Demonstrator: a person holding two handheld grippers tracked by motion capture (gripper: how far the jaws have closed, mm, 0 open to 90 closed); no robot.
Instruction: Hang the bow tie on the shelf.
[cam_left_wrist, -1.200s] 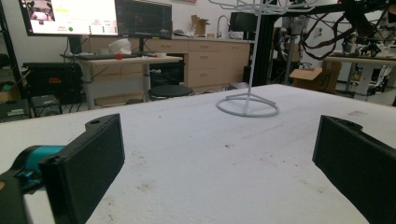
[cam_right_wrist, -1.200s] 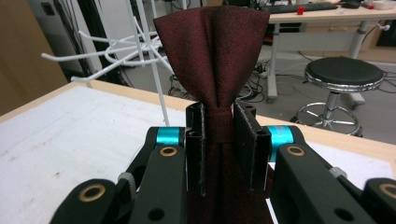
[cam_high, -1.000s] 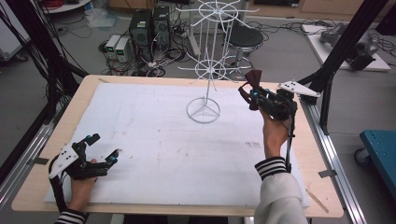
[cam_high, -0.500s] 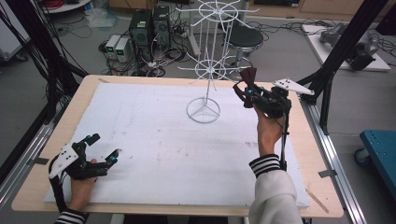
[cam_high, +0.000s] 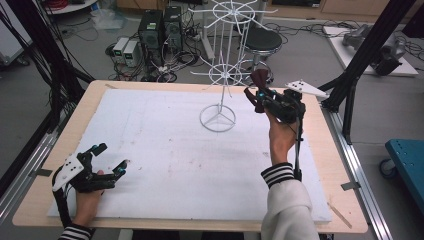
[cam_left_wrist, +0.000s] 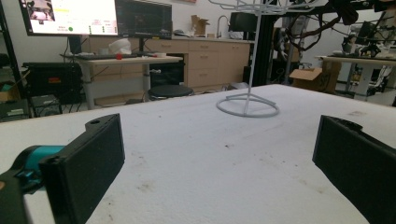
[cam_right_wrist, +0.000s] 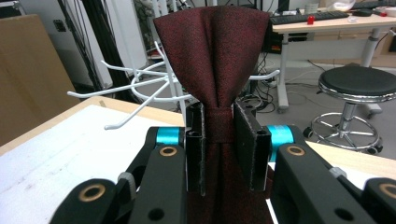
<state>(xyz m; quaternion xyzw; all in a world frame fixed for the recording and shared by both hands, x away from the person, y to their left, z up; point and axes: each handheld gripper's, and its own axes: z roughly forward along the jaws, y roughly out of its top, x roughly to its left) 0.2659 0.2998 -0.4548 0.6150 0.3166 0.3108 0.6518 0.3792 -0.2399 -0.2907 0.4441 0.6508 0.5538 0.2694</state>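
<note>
A dark red bow tie (cam_right_wrist: 212, 56) stands upright, pinched at its knot by my right gripper (cam_right_wrist: 219, 144), which is shut on it. In the high view that right gripper (cam_high: 257, 95) hovers above the table's far right, with the bow tie (cam_high: 258, 80) close to the lower ring of the white wire stand (cam_high: 220, 75). The stand's arms (cam_right_wrist: 140, 86) show just behind the tie. My left gripper (cam_high: 111, 159) rests on the white mat at the near left, open, nothing between its black pads (cam_left_wrist: 88, 163). The stand's base ring (cam_left_wrist: 247, 106) lies ahead of it.
The white mat (cam_high: 165, 150) covers a wooden table (cam_high: 320, 165). Black frame posts (cam_high: 355, 70) rise by the far right corner. Computers and cables (cam_high: 155, 35) sit on the floor behind the table, near a black stool (cam_high: 262, 40).
My right gripper has carried the bow tie a little left and toward the wire stand. The left hand has stayed put.
</note>
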